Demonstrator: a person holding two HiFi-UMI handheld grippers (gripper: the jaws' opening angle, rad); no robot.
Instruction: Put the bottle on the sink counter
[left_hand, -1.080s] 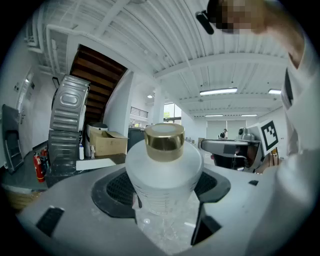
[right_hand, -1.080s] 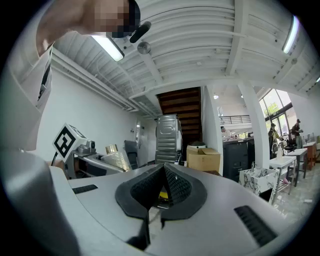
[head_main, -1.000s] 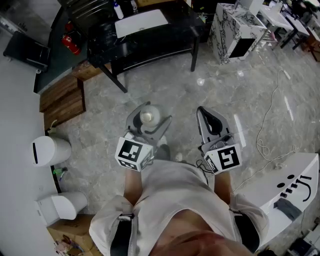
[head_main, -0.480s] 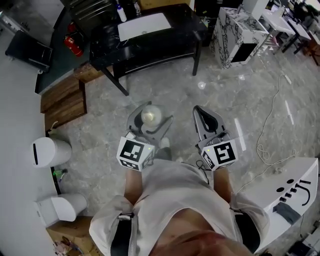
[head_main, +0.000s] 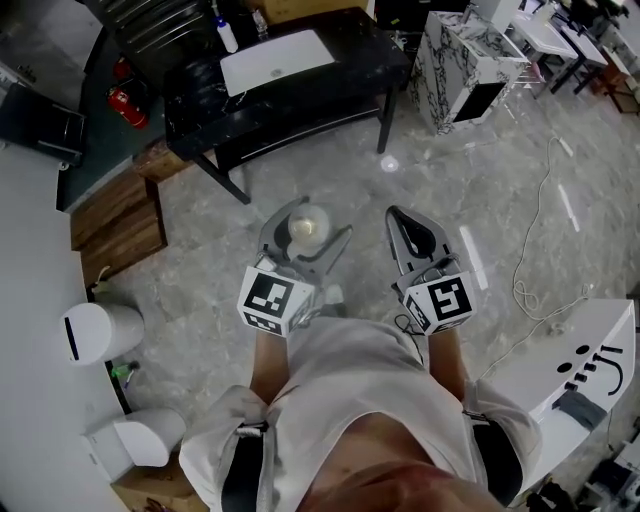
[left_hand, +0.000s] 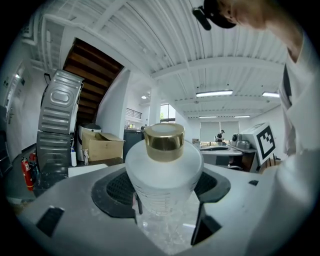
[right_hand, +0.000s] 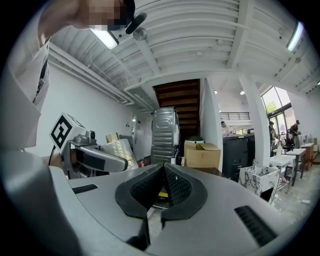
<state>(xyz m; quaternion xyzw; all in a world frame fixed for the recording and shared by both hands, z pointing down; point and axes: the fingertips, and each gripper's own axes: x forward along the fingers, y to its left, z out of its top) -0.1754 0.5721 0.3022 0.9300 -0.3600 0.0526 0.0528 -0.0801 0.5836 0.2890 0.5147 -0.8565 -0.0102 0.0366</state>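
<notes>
Left gripper is clamped around the frosted white bottle with a shiny gold cap. Right gripper is pinched closed, nothing in it.

Around me on the grey marble floor

One white bin and a second are standing at my left along the wall. Wooden steps are lying just beyond them, and a red fire extinguisher is sitting further on. Ahead to my right a marble-patterned cabinet is standing. A white cable is trailing over the floor, and a white console is sitting close at my right. An open cardboard box is resting near a ribbed metal cabinet.
</notes>
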